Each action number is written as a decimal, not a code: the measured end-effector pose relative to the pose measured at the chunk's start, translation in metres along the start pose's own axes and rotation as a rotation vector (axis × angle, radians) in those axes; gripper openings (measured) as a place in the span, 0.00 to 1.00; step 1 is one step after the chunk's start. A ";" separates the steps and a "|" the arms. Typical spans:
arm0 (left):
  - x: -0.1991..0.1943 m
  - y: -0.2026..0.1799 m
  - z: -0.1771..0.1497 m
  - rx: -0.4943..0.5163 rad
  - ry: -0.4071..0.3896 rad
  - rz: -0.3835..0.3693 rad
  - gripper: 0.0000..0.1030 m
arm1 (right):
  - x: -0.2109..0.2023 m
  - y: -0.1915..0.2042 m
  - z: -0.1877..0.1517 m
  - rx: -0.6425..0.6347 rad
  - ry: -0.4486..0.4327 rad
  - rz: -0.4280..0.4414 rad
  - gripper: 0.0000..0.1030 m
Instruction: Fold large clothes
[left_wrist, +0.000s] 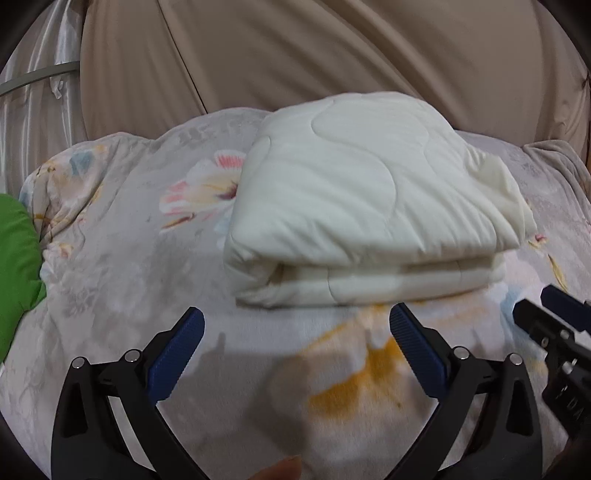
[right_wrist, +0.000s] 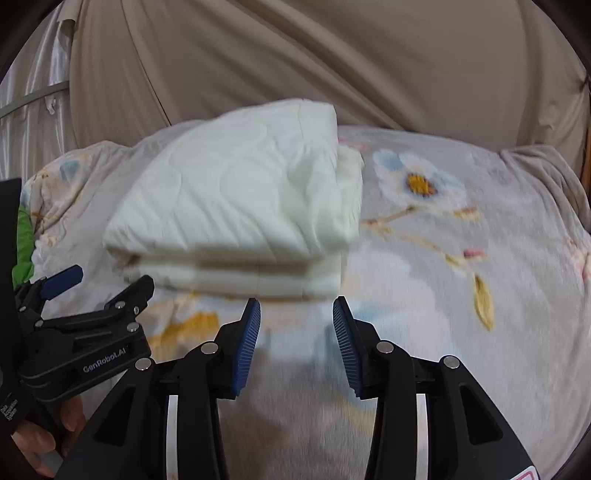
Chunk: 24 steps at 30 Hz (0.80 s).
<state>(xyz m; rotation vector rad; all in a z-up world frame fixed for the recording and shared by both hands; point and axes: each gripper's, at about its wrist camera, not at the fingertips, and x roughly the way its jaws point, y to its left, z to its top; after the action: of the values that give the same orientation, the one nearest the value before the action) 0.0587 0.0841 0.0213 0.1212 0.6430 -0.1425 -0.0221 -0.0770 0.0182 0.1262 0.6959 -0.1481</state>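
Both jaws apart, empty. Folded quilt (left_wrist: 369, 199) on bed (left_wrist: 122, 258); top layers (loose right edge) may slump if nudged.

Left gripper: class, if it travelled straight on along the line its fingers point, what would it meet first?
Most likely the near folded edge of the white quilt. The left gripper is open and empty, over the flowered bedspread. Since it tilts downward, it might brush the bedspread first; depth is unclear.
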 end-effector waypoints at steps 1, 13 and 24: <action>-0.001 -0.003 -0.004 0.000 0.003 0.001 0.96 | 0.001 -0.002 -0.005 0.013 0.011 -0.001 0.39; -0.012 -0.014 -0.013 0.034 -0.036 0.045 0.96 | 0.005 0.002 -0.020 0.022 0.022 -0.039 0.41; -0.009 -0.017 -0.014 0.043 -0.034 0.038 0.95 | 0.007 0.011 -0.022 -0.010 0.021 -0.059 0.42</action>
<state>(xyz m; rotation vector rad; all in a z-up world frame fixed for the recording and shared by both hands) 0.0401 0.0709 0.0146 0.1724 0.6040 -0.1219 -0.0281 -0.0630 -0.0024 0.0981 0.7214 -0.2005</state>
